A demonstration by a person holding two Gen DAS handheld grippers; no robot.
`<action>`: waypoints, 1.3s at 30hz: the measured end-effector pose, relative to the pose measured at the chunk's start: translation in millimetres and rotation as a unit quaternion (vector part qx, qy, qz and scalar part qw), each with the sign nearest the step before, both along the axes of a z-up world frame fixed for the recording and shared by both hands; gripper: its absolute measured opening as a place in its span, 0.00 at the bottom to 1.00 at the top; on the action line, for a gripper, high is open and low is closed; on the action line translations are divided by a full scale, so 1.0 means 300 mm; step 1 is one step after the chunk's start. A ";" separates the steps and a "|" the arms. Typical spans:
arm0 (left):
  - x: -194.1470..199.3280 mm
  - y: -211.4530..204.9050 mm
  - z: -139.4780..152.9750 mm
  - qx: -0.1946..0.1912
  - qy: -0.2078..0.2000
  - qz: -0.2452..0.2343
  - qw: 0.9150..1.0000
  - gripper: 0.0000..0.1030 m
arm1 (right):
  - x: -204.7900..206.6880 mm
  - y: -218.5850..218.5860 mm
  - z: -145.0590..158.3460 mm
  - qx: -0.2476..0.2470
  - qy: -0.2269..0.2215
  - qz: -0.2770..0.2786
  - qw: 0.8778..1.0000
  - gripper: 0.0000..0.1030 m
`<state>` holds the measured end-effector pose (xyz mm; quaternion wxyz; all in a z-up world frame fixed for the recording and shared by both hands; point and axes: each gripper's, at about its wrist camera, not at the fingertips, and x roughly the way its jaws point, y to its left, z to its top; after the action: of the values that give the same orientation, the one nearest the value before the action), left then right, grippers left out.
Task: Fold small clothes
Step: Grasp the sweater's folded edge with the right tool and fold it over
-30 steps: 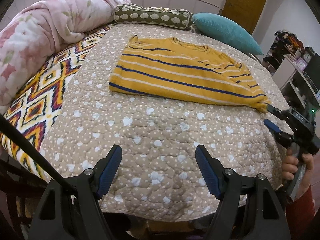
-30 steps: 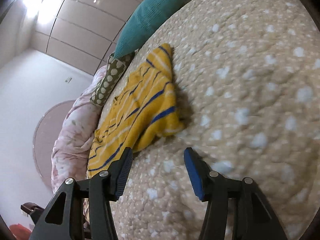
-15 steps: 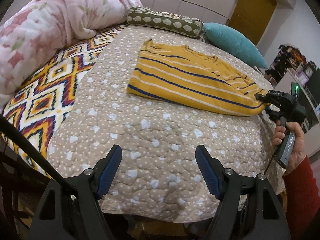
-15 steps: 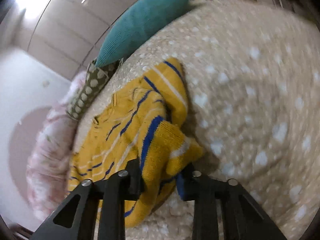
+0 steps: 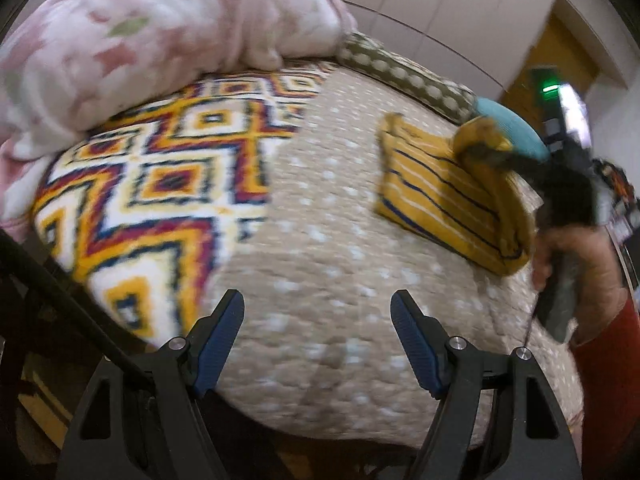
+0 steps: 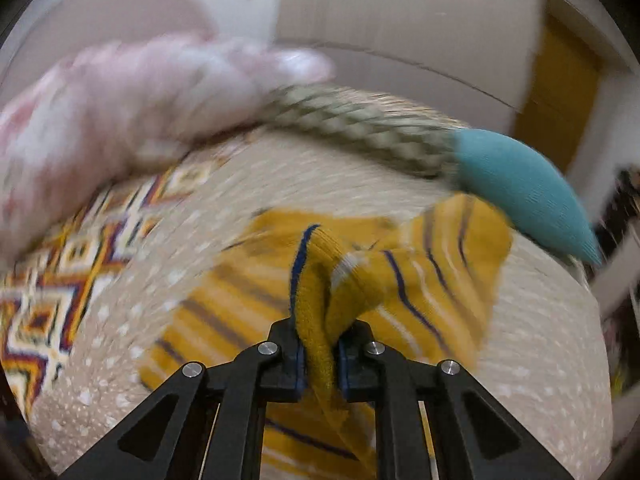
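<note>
Where the bed's far left edge rises, a plush pink floral blanket [image 5: 132,36] lies heaped beside a fleecy diamond-patterned throw [image 5: 160,184]. Over the dotted, quilted beige bedspread [image 5: 320,272] the left gripper [image 5: 318,330] hangs with its ribbed blue pads spread wide, holding nothing. Further right lies the knitted yellow sweater [image 5: 436,196] with thin navy stripes — one end lifted and curled over itself. That raised edge is pinched between the closed jaws of the right gripper [image 6: 320,354], near a teal ribbed pillow [image 6: 524,188].
</note>
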<state>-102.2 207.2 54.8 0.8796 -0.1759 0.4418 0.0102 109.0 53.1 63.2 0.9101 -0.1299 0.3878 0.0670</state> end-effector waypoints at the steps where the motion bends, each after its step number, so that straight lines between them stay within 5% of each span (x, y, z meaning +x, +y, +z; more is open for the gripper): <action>1: -0.012 0.031 -0.005 0.000 0.001 0.011 1.000 0.72 | 0.009 0.068 -0.054 -0.007 0.019 0.016 1.000 0.12; 5: -0.039 0.100 -0.022 0.000 0.004 0.034 0.999 0.72 | -0.040 0.209 -0.171 -0.085 0.016 0.053 0.995 0.12; 10: -0.038 0.152 -0.032 -0.009 0.004 0.053 0.999 0.72 | -0.126 0.256 -0.180 -0.159 -0.022 0.098 0.982 0.12; 25: 0.056 0.134 0.034 0.010 -0.021 0.057 0.998 0.72 | -0.278 0.243 -0.256 -0.176 -0.040 0.194 0.964 0.17; 28: 0.107 0.106 0.063 0.012 -0.030 0.046 0.998 0.72 | -0.272 0.220 -0.245 -0.157 -0.040 0.197 0.967 0.26; 31: 0.171 0.062 0.091 0.010 -0.036 0.022 0.999 0.73 | -0.315 0.154 -0.162 -0.086 -0.021 0.215 0.973 0.40; 39: 0.382 -0.122 0.085 -0.004 -0.042 -0.076 0.996 0.73 | -0.470 -0.201 -0.032 0.030 -0.007 0.146 0.989 0.42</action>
<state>12.5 170.5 80.2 0.8950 -0.1451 0.4165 -0.0661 -32.1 -7.0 53.4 0.8969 -0.1579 0.3556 0.2102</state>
